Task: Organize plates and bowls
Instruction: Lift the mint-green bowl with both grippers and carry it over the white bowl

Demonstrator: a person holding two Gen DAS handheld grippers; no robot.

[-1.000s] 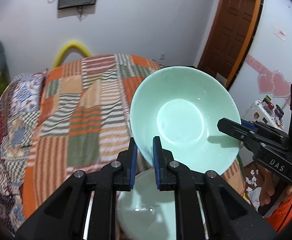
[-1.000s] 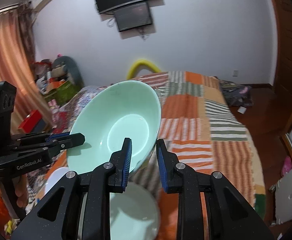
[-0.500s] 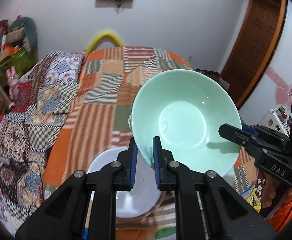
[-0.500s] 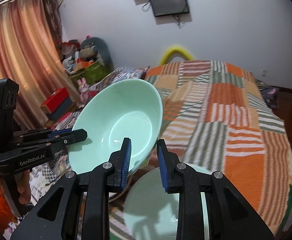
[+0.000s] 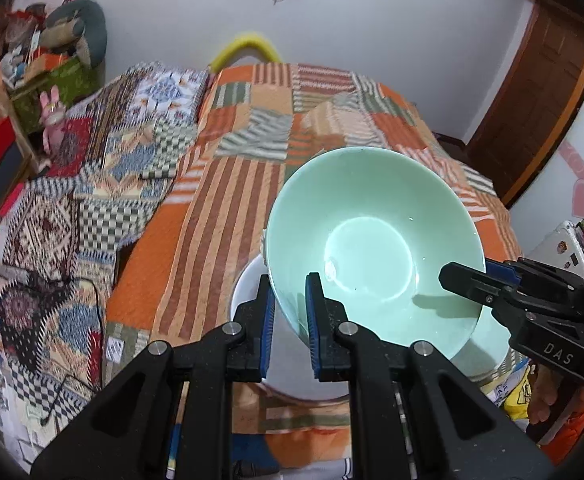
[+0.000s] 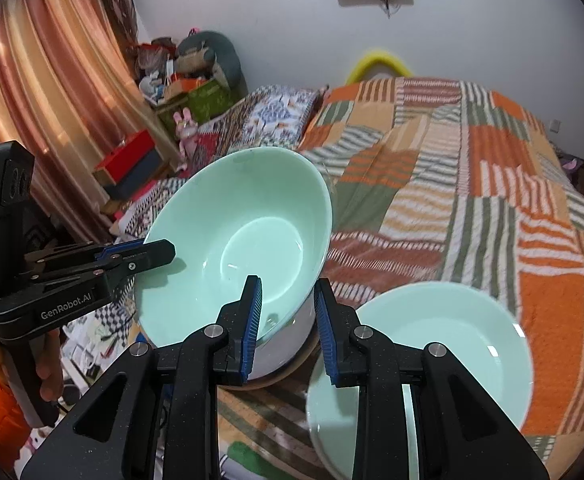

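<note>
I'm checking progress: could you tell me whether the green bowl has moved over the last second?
Yes: the green bowl has come down and left relative to the bed, and now sits over the white bowl.

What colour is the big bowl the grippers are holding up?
The bowl is pale mint green, glossy inside. It shows best in the right wrist view.

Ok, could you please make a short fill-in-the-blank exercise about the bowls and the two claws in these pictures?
1. The left claw and the right claw together hold one pale ____ bowl.
2. Directly below the held bowl sits a ____ bowl.
3. Beside it, on the patchwork bedspread, lies a shallow green ____.

Missing words: green; white; plate
</note>
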